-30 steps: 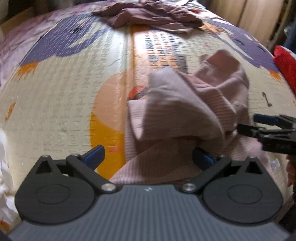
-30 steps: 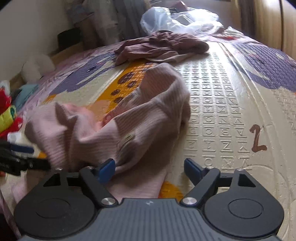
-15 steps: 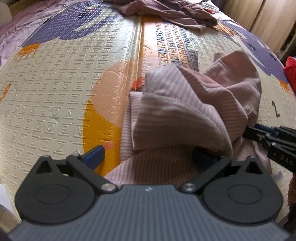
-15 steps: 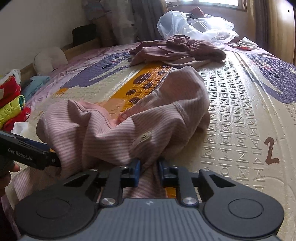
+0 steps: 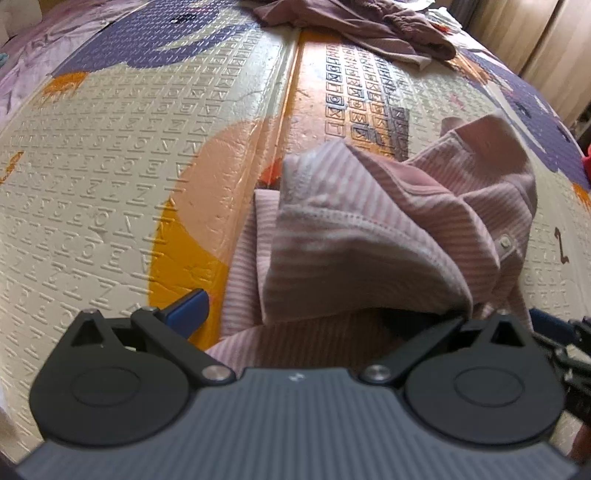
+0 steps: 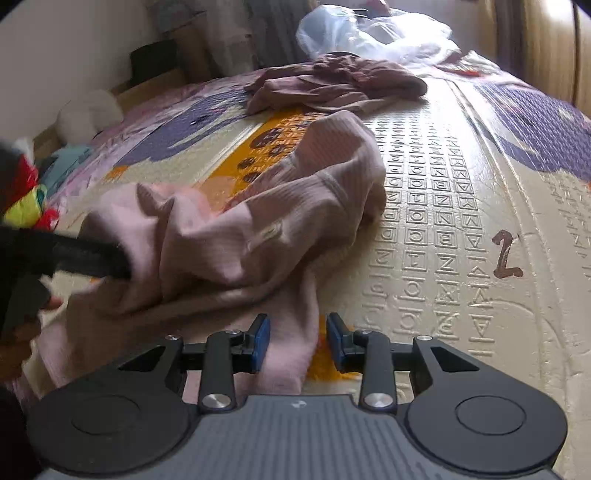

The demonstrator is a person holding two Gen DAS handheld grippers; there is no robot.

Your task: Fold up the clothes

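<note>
A crumpled pink striped garment point(image 5: 369, 229) point(image 6: 258, 221) lies on the patterned play mat point(image 5: 110, 147). My left gripper point(image 5: 295, 314) stands open at its near edge. Its left blue pad point(image 5: 188, 308) is over the mat, and its right finger is hidden under a raised fold. From the right wrist view, a dark finger point(image 6: 92, 258) of that gripper pokes into the cloth's left side. My right gripper point(image 6: 297, 343) is opening, with a strip of the pink cloth lying between its blue pads. It also shows at the right edge point(image 5: 565, 339) of the left wrist view.
A mauve garment point(image 5: 362, 22) point(image 6: 332, 85) lies heaped at the far end of the mat, with a clear plastic bag point(image 6: 369, 33) behind it. Bright red and yellow items point(image 6: 22, 199) sit at the left. Curtains point(image 5: 535, 48) hang at the far right.
The right gripper pinched nearly shut on the pink cloth, then spread partway again. The left gripper came lower and closer to the garment, and its right finger slid under the fold.
</note>
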